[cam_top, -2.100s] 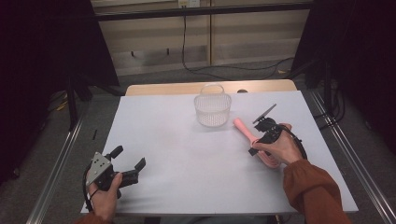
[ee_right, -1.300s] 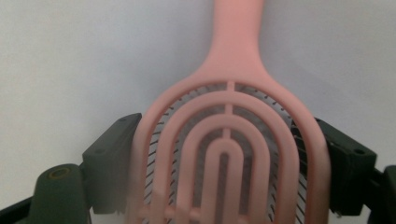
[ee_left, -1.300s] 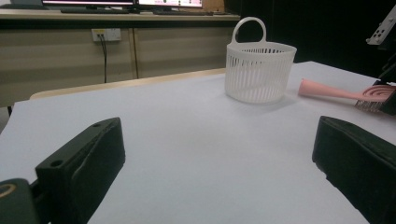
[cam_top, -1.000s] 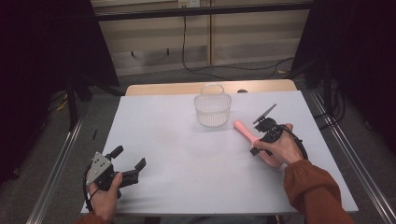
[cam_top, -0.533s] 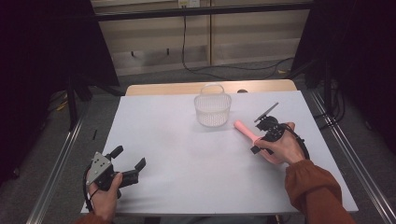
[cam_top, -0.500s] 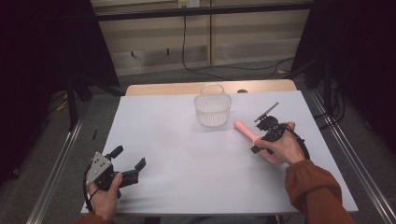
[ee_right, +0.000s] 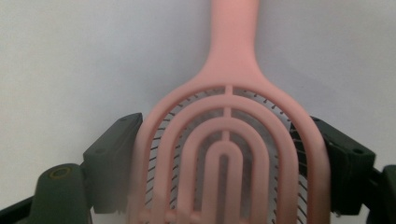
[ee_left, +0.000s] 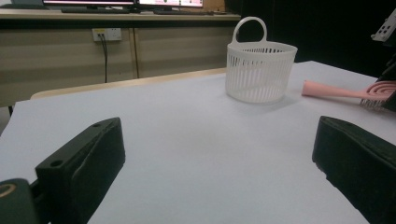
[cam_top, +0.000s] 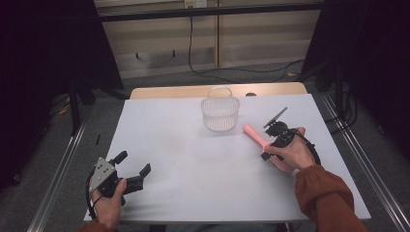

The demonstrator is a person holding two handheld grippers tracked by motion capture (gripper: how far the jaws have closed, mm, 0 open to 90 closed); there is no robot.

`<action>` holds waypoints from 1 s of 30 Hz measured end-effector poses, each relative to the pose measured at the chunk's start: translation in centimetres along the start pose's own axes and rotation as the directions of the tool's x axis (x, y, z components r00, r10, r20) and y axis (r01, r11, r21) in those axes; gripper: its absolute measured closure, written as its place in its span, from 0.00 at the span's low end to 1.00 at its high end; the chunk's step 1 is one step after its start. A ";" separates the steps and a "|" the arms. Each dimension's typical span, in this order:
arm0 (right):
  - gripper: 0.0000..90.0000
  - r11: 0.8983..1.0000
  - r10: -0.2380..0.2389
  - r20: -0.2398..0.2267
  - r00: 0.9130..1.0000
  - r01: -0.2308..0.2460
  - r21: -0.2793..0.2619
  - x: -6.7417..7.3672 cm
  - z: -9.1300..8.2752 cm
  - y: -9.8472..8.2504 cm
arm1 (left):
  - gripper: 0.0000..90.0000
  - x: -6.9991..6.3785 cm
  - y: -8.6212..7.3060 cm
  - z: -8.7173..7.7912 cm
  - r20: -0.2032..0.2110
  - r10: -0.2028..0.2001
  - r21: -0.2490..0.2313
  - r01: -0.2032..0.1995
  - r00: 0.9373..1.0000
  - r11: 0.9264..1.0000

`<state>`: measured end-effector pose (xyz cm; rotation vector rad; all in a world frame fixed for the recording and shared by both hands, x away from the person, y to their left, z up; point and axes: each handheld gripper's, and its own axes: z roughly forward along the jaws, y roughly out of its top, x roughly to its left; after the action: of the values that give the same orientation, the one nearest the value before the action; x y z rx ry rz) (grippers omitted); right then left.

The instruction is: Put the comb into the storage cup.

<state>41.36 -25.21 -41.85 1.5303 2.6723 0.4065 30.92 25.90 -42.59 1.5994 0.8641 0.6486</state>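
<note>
A pink hairbrush (cam_top: 252, 133) lies on the white table (cam_top: 193, 159) at the right, its handle pointing toward a white slotted basket (cam_top: 220, 113). My right gripper (cam_top: 267, 143) is shut on the brush's head. In the right gripper view the two black jaws press the sides of the hairbrush head (ee_right: 226, 140), with the handle running away from me. My left gripper (cam_top: 133, 163) rests at the near left of the table, open, with nothing between its jaws. From the left gripper view the basket (ee_left: 260, 70) stands upright, and the hairbrush (ee_left: 336, 89) lies to its right.
A wooden table edge (cam_top: 217, 90) runs behind the white top. Metal rails (cam_top: 58, 179) flank the table on both sides. A bare white surface lies between the two grippers. Cables trail on the floor beyond the table.
</note>
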 end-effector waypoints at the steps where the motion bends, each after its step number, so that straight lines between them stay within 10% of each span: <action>1: 0.21 1.000 0.001 -0.004 1.000 -0.001 0.000 -0.1 0.1 0.0 | 0.03 0.0 0.0 0.0 -0.001 0.001 0.000 -0.001 1.000 1.000; 30: 0.21 0.999 -0.013 0.056 0.998 0.010 0.044 0.5 0.4 0.2 | 0.03 0.0 0.0 0.0 0.000 0.005 0.010 -0.005 1.000 1.000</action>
<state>41.37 -24.61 -42.16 1.5134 2.6631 0.3015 30.92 25.96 -42.57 1.6108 0.8649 0.6483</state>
